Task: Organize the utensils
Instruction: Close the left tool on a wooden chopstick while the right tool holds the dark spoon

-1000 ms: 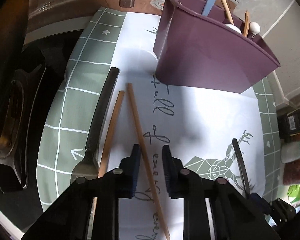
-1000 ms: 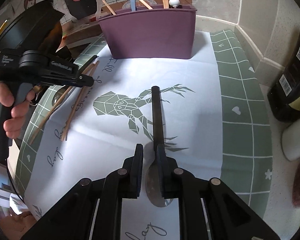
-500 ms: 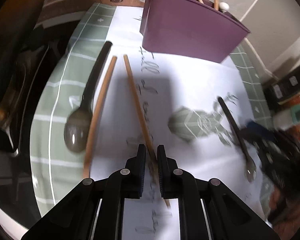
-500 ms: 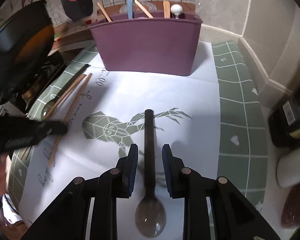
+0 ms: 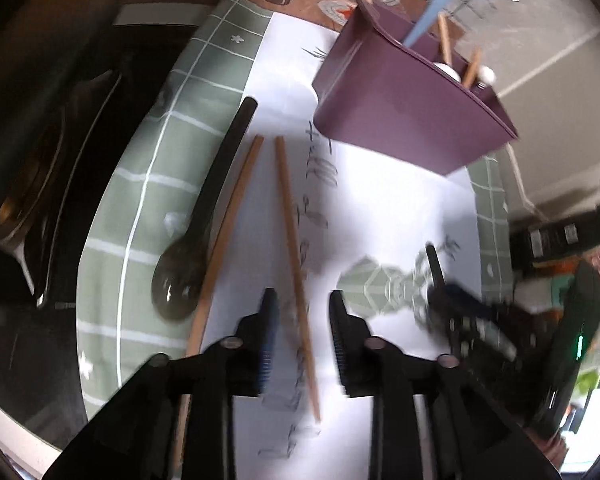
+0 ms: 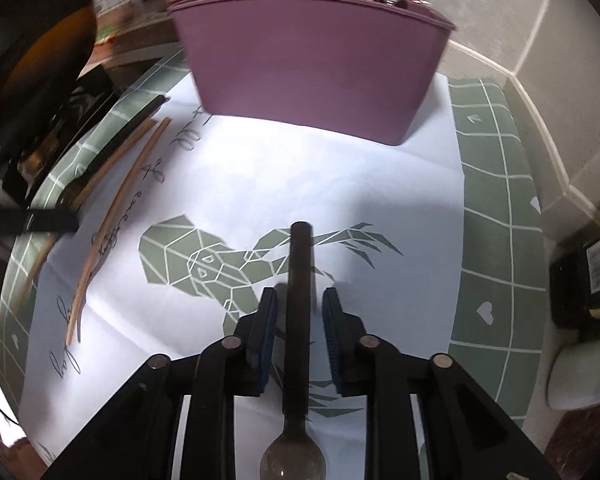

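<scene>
A purple utensil holder (image 5: 404, 112) (image 6: 312, 64) stands at the back of the mat with several utensils in it. My left gripper (image 5: 303, 320) points down over a wooden chopstick (image 5: 288, 208) lying between its opening jaws; the pads stand clear of it. A second chopstick (image 5: 228, 232) and a black-handled spoon (image 5: 208, 208) lie just to the left. My right gripper (image 6: 300, 316) straddles the handle of another black-handled spoon (image 6: 300, 256). Its jaws are closing, with thin gaps still showing on both sides. Its bowl (image 6: 292, 464) lies under the gripper.
A green-and-white mat (image 6: 492, 208) covers the counter. A dark tray (image 5: 32, 184) holding a metal piece sits off the mat's left edge. A black bottle (image 6: 580, 280) and a white block (image 6: 580, 376) stand at the right, by the tiled wall.
The left jaws, nearly together around the chopstick half a second ago, have spread apart. The right gripper slid along the spoon handle, its jaws widening and then narrowing around it.
</scene>
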Motion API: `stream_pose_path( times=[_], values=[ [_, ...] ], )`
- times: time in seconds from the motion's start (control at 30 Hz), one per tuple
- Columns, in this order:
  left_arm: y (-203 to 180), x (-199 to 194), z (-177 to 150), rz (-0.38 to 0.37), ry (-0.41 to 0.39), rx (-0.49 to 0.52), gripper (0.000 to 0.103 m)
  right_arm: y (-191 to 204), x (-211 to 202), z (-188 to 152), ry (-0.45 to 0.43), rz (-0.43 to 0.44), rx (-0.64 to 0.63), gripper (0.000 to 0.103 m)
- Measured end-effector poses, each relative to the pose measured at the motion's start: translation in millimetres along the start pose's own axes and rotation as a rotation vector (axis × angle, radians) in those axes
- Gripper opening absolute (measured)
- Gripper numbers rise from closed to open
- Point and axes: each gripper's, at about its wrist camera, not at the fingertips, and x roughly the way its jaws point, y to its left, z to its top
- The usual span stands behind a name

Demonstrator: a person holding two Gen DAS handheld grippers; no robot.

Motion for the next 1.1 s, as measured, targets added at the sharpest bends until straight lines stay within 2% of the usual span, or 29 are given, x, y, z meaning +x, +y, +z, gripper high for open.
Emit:
stream_pose_path(
  times=[0.2,0.33,0.4,0.43,0.47,0.5,0.57,0.73,0.9,1.0,1.1],
  values=[
    [-12.6,22.2,34.6,0.116,0.052,-0.003,0.033,-1.1,-3.4,-6.2,-0.009,0.018,-0.012,0.014],
    [-16.1,40.6,45.3,0.129,0.085,-0.011,0.033,-7.4,-5.0,-9.8,-0.015,0.042,-0.003,0.014],
    [-18.6,41.7,48.1,0.132,0.066,-0.006,0.032,-12.3,-6.7,-12.5,-0.013,0.065,0.007,0.014],
    [-20.9,41.8,49.0,0.131,0.058,0.005,0.027,-16.6,-8.6,-14.3,-0.018,0.088,0.021,0.015],
    [-22.1,42.2,48.9,0.132,0.045,0.014,0.016,-20.2,-10.4,-15.9,-0.025,0.107,0.034,0.015],
    [-22.7,42.6,48.1,0.134,0.037,0.021,0.011,-24.6,-12.6,-17.2,-0.032,0.124,0.047,0.015],
    [-24.1,41.7,42.4,0.116,0.01,0.04,0.006,-32.2,-17.6,-18.3,-0.044,0.139,0.058,0.015],
    [-33.8,15.5,9.2,0.075,-0.113,0.111,0.005,-36.2,-24.3,-12.1,-0.047,0.123,0.031,0.016],
    [-39.4,-15.4,-36.0,-0.004,-0.207,0.16,0.005,-28.7,-12.6,3.3,-0.01,0.136,0.012,0.016],
    [-27.8,-22.7,-44.3,-0.013,-0.197,0.167,0.005,-22.9,-3.6,10.3,0.028,0.099,-0.007,0.016],
    [-21.1,-13.4,-34.4,-0.005,-0.119,0.109,0.009,-19.5,0.9,17.0,0.05,0.094,-0.016,0.016]
  ],
)
